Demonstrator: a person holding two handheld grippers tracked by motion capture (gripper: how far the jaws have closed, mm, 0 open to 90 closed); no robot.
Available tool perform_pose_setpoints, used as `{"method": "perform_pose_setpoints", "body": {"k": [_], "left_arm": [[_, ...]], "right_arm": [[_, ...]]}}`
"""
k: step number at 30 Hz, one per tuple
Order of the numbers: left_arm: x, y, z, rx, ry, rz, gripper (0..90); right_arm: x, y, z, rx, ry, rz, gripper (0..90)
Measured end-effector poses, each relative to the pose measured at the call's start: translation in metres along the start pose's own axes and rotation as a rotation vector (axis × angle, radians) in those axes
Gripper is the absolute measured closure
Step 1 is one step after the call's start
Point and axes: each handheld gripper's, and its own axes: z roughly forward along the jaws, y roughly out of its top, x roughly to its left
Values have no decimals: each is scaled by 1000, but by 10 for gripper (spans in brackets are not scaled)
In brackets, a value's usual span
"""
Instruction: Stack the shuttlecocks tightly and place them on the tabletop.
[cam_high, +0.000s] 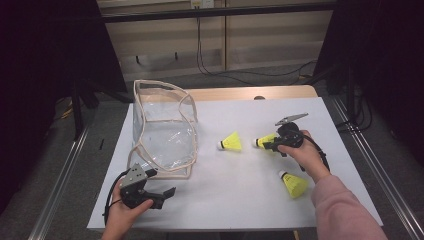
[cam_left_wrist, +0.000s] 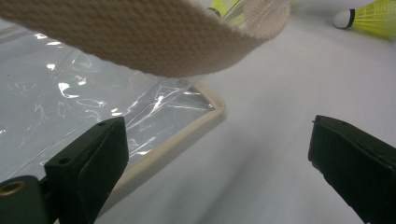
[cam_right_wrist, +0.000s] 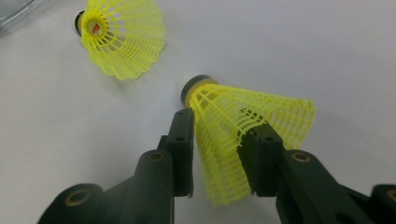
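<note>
Three yellow shuttlecocks lie on the white table sheet (cam_high: 235, 200). My right gripper (cam_high: 267, 145) (cam_right_wrist: 222, 154) is shut on the mesh skirt of the middle one (cam_high: 265, 140) (cam_right_wrist: 243, 116), whose cork end points away from me. A second shuttlecock (cam_high: 231, 142) (cam_right_wrist: 121, 37) lies just to its left, and a third (cam_high: 294, 184) rests near the person's right forearm. A clear plastic bag (cam_high: 165, 127) (cam_left_wrist: 70, 107) with beige trim stands at the left. My left gripper (cam_high: 167, 195) (cam_left_wrist: 217, 158) is open and holds nothing, close to the bag's near corner.
A beige strap (cam_left_wrist: 140, 42) of the bag hangs across the top of the left gripper view. Metal rails run along both sides of the table. Bare white sheet stretches between the two hands.
</note>
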Motion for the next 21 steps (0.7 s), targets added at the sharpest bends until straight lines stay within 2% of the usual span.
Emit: {"method": "perform_pose_setpoints", "body": {"k": [2,4,5,9,10,15,16,17,18,19,20,21], "left_arm": [[0,0,0,0,2,0,50],[0,0,0,0,1,0,50],[0,0,0,1,1,1,50],[0,0,-1,9,9,7,50],[0,0,0,-2,1,0,50],[0,0,0,9,10,8,50],[0,0,0,-1,3,2,50],[0,0,0,-2,2,0,50],[0,0,0,-1,4,1,50],[1,0,0,4,11,10,50],[0,0,0,1,10,6,50],[0,0,0,-2,2,1,50]], "right_arm": [[-1,0,0,-4,-8,-20,702],[-1,1,-2,-8,0,-20,714],[0,1,-2,-8,2,-3,721],[0,1,-4,-4,4,-10,737],[-1,1,-3,-10,0,-17,741],[-1,2,-4,-16,3,-33,753],[-1,3,-4,-17,4,-34,755],[-2,3,-3,-31,-3,-55,759],[-2,4,-3,-30,-2,-56,764],[1,4,-5,-10,1,-23,767],[-2,4,-3,-42,1,-62,773],[-1,5,-5,-32,4,-53,778]]}}
